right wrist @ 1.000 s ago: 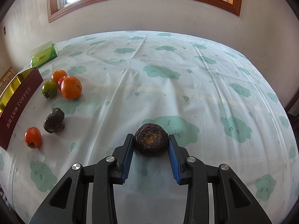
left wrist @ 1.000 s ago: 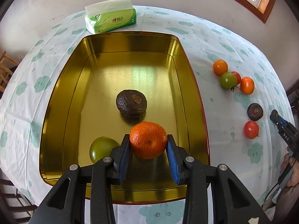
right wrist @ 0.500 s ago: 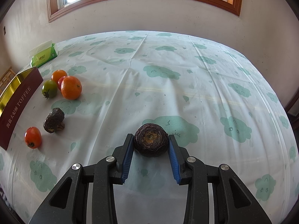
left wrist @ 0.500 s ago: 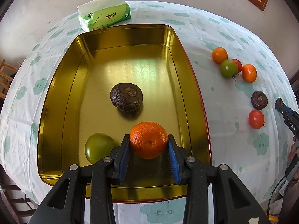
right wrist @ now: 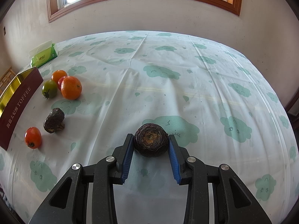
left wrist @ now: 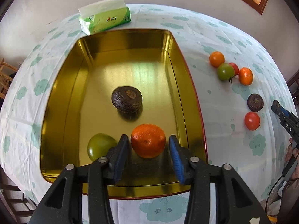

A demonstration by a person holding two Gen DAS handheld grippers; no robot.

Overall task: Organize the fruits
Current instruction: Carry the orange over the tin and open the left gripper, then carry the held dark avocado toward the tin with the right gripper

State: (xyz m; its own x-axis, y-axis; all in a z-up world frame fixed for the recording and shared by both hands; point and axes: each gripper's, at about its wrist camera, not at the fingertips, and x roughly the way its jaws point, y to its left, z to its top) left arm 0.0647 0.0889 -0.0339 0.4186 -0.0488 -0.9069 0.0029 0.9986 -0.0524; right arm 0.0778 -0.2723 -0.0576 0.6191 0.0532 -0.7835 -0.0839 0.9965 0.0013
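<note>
Left gripper opening; tin: one tangerine.

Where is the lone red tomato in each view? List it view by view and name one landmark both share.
Left wrist view: the lone red tomato lies on the tablecloth at the right, just below a dark wrinkled fruit.
Right wrist view: the same tomato sits at the lower left, beside the gold tin's maroon wall.
Shared landmark: the green tissue pack, beyond the tin in both.
</note>
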